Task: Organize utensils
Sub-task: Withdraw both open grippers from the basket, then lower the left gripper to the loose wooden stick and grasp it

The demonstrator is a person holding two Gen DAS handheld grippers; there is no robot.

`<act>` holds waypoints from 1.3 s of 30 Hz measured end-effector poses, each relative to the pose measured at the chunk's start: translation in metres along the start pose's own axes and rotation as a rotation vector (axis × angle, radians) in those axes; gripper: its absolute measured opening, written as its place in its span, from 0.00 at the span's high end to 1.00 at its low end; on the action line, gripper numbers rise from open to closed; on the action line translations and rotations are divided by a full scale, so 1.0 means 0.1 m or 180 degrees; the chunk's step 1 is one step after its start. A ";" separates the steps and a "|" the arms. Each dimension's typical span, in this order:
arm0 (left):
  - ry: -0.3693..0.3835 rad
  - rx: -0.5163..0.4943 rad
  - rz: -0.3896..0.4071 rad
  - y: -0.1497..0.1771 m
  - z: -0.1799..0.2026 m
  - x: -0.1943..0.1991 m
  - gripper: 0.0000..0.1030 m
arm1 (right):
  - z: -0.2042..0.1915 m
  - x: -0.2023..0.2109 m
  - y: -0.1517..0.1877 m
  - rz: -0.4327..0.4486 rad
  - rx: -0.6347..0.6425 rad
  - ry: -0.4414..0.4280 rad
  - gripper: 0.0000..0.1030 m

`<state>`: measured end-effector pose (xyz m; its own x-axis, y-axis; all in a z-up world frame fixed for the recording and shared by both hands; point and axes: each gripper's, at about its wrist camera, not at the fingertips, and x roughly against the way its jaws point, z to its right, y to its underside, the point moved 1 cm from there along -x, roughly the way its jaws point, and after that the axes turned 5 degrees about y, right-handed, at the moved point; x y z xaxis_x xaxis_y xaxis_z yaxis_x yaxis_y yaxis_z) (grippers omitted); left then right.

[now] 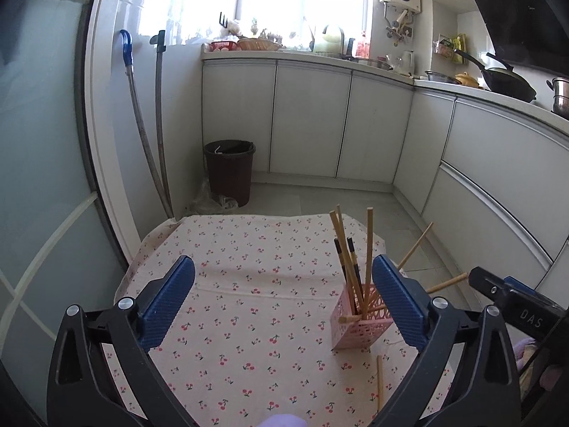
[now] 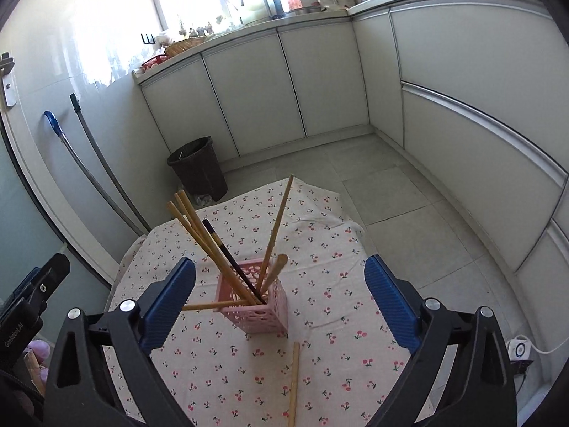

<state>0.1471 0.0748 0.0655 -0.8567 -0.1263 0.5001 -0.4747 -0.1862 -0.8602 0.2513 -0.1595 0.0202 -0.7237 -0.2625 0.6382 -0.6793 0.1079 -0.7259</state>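
Now both grippers, left (image 1: 284,299) and right (image 2: 281,299), are held wide apart and empty. Chopsticks (image 2: 213,245) are leaned in the pink holder (image 2: 261,315); one stick (image 2: 293,384) is left lying on the cloth (image 2: 338,320), probably to be collected next.

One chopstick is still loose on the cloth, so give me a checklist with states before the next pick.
1. Left tongs open and empty: ok.
2. Right tongs open and empty: ok.
3. Loose chopstick in plain view, flat on the cloth, nothing on it: ok.
4. Holder upright: ok.
5. Room in the holder: cannot tell; several chopsticks lean out at different angles, and one lies across its rim.
6. Clear path to the loose chopstick: ok for the right tongs; it lies just in front of the holder.
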 end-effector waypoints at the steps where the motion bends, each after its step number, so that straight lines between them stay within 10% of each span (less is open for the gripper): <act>1: -0.0019 0.0014 -0.0056 0.04 -0.02 -0.01 0.07 | 0.05 0.01 0.03 -0.0019 -0.0014 -0.0001 0.08; 16: 0.0214 0.0561 -0.2046 1.32 -0.08 -0.98 0.07 | 0.90 0.05 0.69 -0.0760 -0.0593 0.0160 0.07; 33: 0.0147 -0.0075 -0.1982 1.61 1.06 -1.44 0.07 | 1.28 -0.01 0.81 -0.1037 -0.1084 0.0063 0.07; 39: 0.0146 -0.0253 -0.2056 1.73 1.40 -1.67 0.23 | 1.42 -0.05 0.83 -0.1088 -0.1267 -0.0008 0.07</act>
<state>0.2361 -0.0730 -0.1533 -0.4009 0.0288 0.9157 -0.9089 -0.1380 -0.3936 0.2156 -0.2851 -0.0793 -0.4526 -0.3486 0.8207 -0.8706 0.3716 -0.3223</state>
